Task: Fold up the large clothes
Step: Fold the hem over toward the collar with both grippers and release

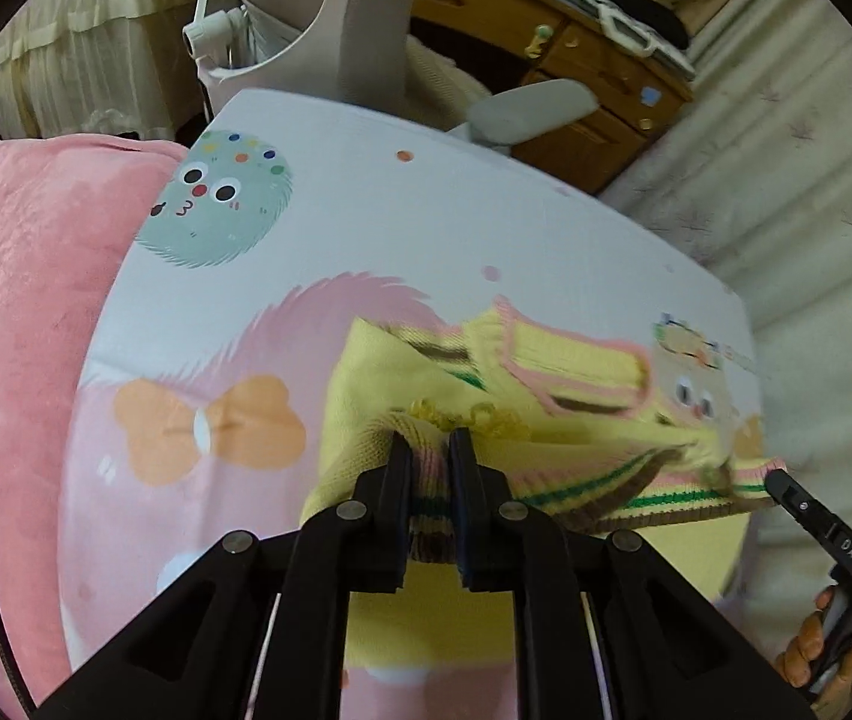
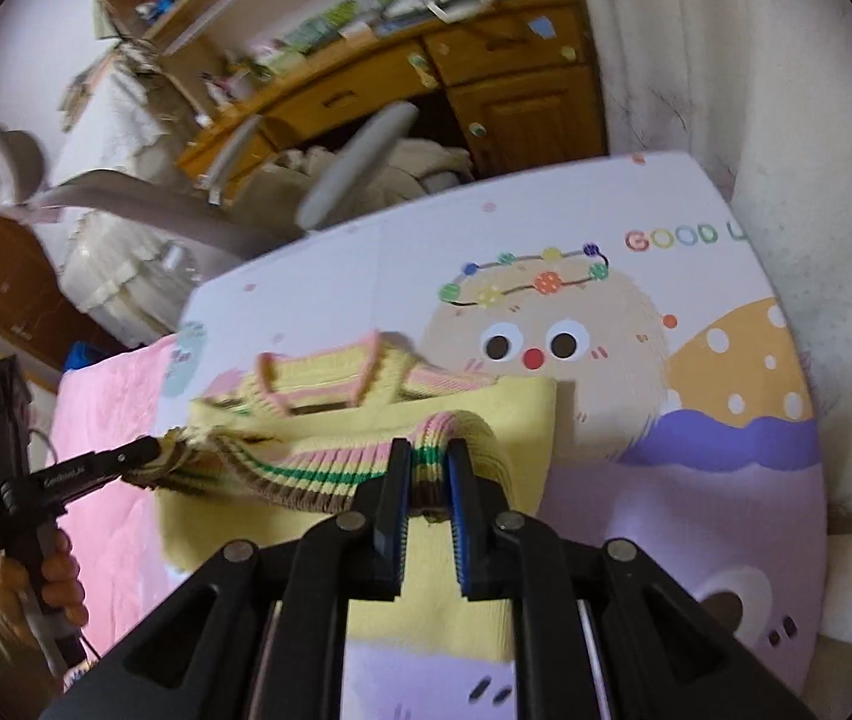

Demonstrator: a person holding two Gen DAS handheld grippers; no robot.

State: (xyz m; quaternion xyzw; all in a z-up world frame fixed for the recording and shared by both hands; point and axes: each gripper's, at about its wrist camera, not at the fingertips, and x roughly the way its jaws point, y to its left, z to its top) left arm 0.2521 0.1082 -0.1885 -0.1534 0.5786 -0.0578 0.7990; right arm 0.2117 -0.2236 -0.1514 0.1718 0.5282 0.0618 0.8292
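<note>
Closest in, the left hand-held gripper (image 1: 431, 450) pinches the striped ribbed hem of one yellow knit sweater (image 1: 426, 384) between its two black fingers, jaws narrow on the cloth. The right hand-held gripper (image 2: 429, 462) is likewise clamped on the same hem further along, so two hand-held grippers hold one garment, and the hem band runs taut between them, raised off the rest.

Just beyond the fingers the sweater's body lies flat on the surface (image 1: 366, 222), a white board printed with cartoon figures. Its pink-trimmed collar (image 2: 318, 378) sits ahead of both hand-held grippers, motion-blurred.

To the left of the left hand-held gripper, bare printed board runs to a rounded edge where one pink cushion (image 1: 24, 276) butts against it. To the right of the right hand-held gripper, open board stretches to its right edge, next to pale curtain fabric (image 2: 786, 120).

Past the far edge stand one grey office chair (image 2: 360, 150) and, behind it, one wooden desk (image 2: 486, 84) piled with clutter.
</note>
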